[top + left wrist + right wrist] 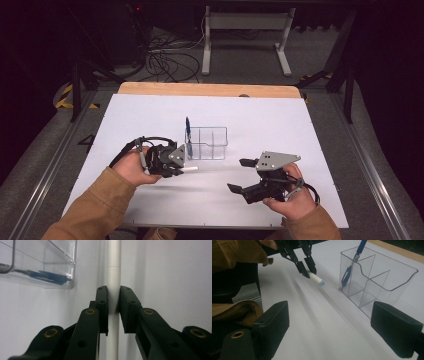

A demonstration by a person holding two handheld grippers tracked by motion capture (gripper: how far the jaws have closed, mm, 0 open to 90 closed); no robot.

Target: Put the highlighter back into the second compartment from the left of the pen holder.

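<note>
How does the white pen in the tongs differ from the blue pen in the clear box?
The white pen is clamped in the left tongs and lies roughly level above the table, while the blue pen stands leaning in an end compartment of the clear box, held by nothing. The white one looks thicker and plain; the blue one is slimmer, with a clip. Both are stick-shaped writing tools.

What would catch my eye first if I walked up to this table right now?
Probably the white marker clamped between the jaws of the left gripper, held just above the white table near its middle. Right beside it stands a clear plastic organizer with a blue pen upright in its left compartment. Nearer the front, the right gripper has its jaws wide open with nothing between them.
</note>
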